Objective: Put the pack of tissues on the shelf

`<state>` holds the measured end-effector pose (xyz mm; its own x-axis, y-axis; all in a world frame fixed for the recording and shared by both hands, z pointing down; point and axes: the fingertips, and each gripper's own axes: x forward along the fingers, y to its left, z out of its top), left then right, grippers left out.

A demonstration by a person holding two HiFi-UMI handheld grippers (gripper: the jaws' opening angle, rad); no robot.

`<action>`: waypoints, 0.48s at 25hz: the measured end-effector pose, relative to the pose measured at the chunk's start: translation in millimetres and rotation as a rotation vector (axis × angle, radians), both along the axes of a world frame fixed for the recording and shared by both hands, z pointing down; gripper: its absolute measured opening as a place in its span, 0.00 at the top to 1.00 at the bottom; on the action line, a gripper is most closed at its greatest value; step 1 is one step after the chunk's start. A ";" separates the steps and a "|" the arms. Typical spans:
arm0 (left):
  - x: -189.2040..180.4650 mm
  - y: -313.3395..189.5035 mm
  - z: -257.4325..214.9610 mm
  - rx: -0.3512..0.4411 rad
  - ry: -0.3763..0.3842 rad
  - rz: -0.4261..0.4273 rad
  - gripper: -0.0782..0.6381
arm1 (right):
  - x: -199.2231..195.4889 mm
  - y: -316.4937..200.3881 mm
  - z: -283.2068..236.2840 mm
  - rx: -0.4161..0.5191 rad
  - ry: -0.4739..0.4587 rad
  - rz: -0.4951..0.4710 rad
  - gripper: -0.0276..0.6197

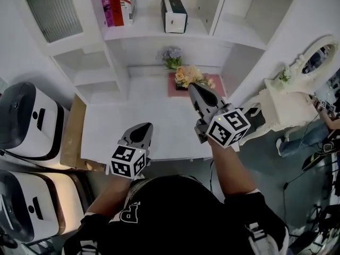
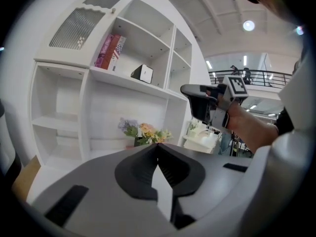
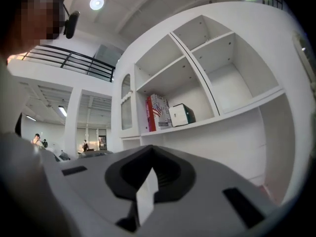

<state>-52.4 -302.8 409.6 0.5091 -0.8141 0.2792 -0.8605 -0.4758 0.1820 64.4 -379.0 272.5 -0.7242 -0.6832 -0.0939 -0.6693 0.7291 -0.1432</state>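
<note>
Jaws on both are clenched tight with nothing in them, left gripper (image 1: pixel 141 129) and right gripper (image 1: pixel 194 91) hanging over the white worktop (image 1: pixel 154 116). The pack of tissues (image 1: pixel 173 15) sits up on the shelf (image 1: pixel 149 32), just right of the books (image 1: pixel 116 3).

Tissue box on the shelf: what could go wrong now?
The tissue box seems to sit near the front edge of the shelf, so a bump might tip it off. The right claw, shut and empty, is close to the flowers on the desk; a careless swing could knock them over.
</note>
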 end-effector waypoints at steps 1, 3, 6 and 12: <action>3.1 1.1 0.4 -0.002 0.006 0.000 0.87 | 0.7 6.9 5.8 0.006 -0.010 -0.026 0.95; 9.4 2.5 4.5 -0.016 0.024 0.000 0.87 | 2.6 19.5 23.9 -0.001 -0.016 -0.073 0.95; 14.7 5.9 10.3 -0.032 0.048 -0.014 0.87 | 8.4 34.4 63.3 -0.075 0.006 -0.100 0.95; 27.6 21.2 20.2 -0.026 0.023 -0.049 0.87 | 24.7 70.5 122.8 -0.200 0.062 -0.134 0.95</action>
